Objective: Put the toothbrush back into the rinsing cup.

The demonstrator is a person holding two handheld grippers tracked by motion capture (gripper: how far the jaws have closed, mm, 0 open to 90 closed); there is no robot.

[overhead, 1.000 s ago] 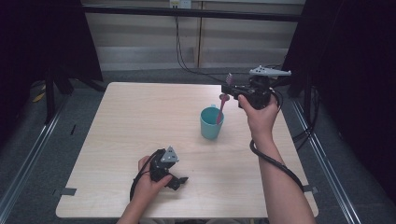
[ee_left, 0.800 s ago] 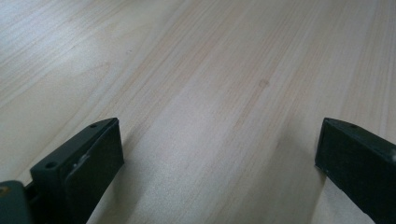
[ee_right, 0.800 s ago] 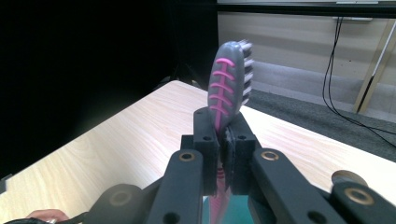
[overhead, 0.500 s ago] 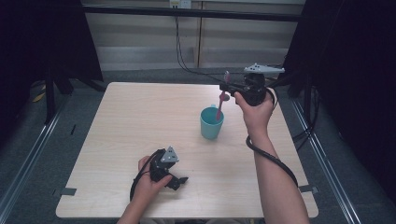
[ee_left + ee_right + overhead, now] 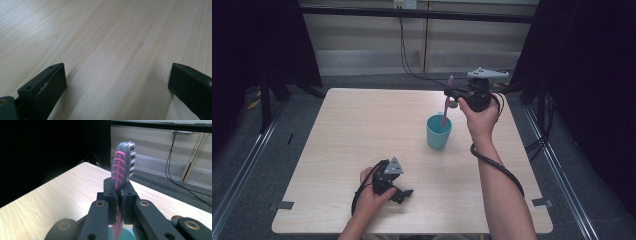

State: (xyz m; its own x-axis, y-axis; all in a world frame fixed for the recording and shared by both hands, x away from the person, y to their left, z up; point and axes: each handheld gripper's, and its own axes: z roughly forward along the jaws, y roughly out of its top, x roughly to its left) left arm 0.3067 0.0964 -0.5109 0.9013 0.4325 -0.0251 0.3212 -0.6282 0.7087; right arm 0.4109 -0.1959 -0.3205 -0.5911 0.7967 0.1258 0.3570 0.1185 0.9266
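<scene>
The toothbrush [image 5: 121, 167] has a grey head with pink stripes and a pink handle. The cup [image 5: 439, 132] is teal. The table [image 5: 362, 130] is light wood with fine grain lines. Both grippers are black.

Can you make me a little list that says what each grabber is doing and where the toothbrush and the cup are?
right gripper: shut on the toothbrush, just below its head
toothbrush: pink and grey, upright, handle reaching down into the cup
cup: teal, standing on the table, right of middle
left gripper: open, holding nothing, low over the wood
table: light wood
</scene>
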